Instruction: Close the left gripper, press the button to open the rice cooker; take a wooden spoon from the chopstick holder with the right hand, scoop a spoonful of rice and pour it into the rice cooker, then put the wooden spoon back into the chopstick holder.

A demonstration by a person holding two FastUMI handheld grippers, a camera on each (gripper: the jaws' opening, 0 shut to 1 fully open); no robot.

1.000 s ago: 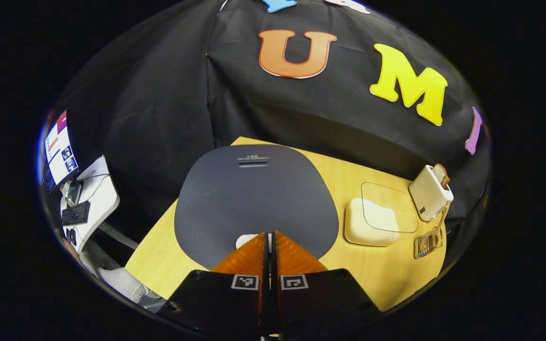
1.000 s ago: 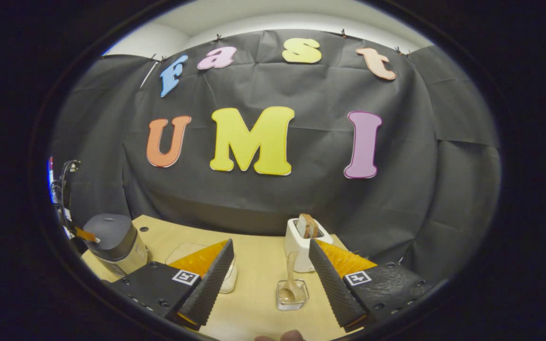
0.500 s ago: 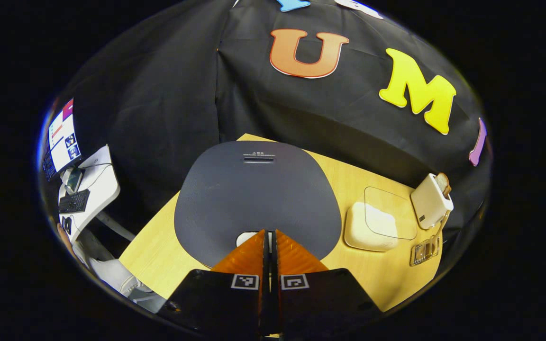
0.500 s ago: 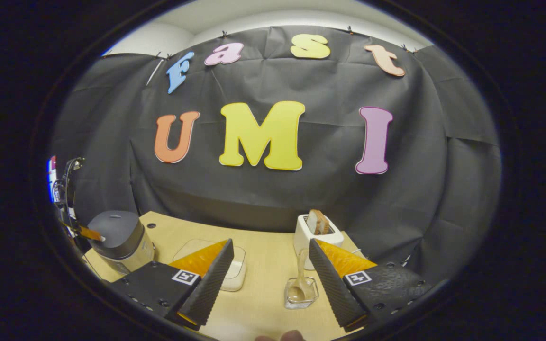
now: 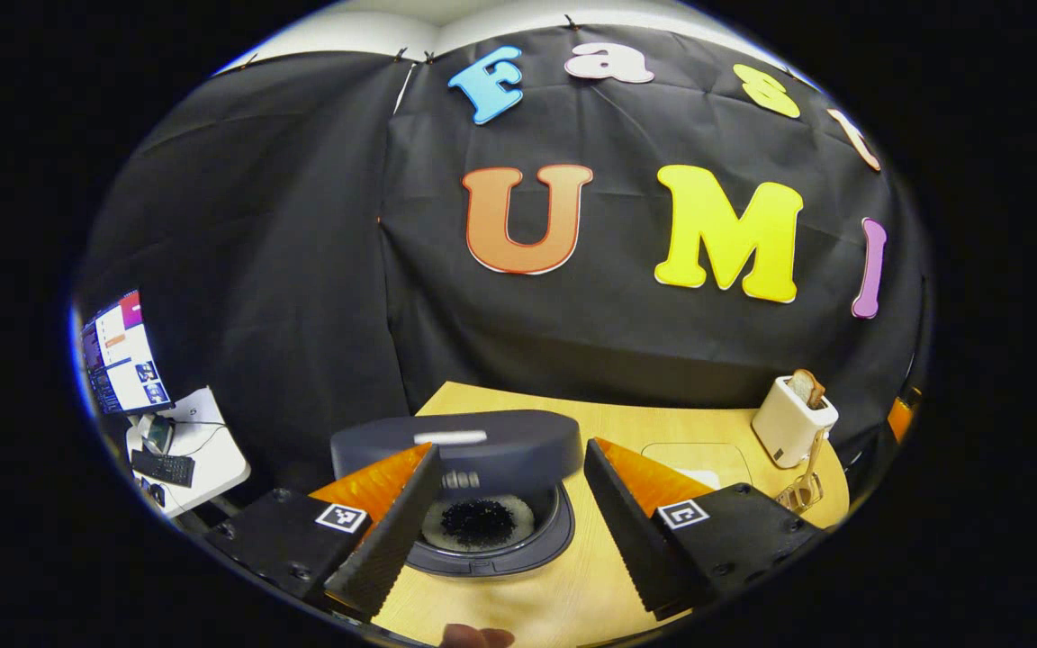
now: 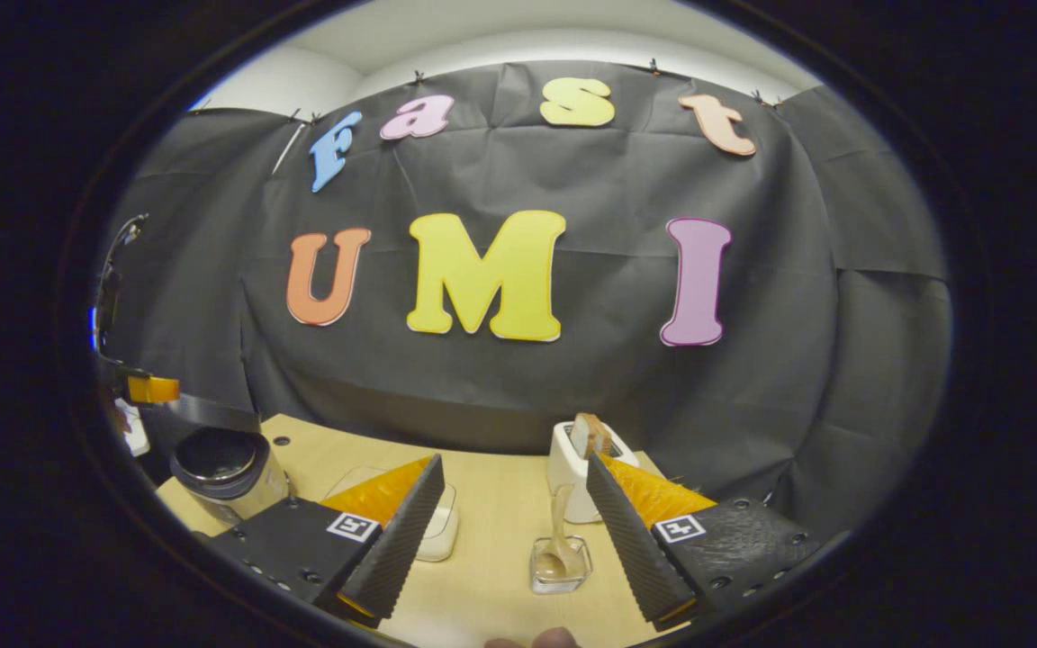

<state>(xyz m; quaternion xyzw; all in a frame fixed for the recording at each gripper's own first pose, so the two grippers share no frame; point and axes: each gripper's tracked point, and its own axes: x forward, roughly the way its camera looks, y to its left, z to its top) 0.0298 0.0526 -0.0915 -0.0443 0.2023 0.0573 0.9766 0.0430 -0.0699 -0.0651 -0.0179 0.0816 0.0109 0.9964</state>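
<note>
Spoon point(image 6: 560, 533) of pale wood stands handle-up in the clear chopstick holder point(image 6: 560, 567) at lower centre of the right gripper view, framed by the right claw point(image 6: 508, 522), spread wide and empty. It looks light, stiff and smooth, so pinching mid-handle seems wisest. Left claw point(image 5: 505, 513) also gapes wide over the rice cooker point(image 5: 491, 531), lid up.

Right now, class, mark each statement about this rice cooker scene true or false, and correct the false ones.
1. The rice cooker has its lid raised. True.
2. The wooden spoon is held by the right gripper. False: it stands in the chopstick holder, between the open fingers, untouched.
3. The left gripper is shut. False: its fingers stand apart.
4. A slice of bread sticks up from the toaster. True.
5. The rice container sits left of the chopstick holder in the right gripper view. True.
</note>
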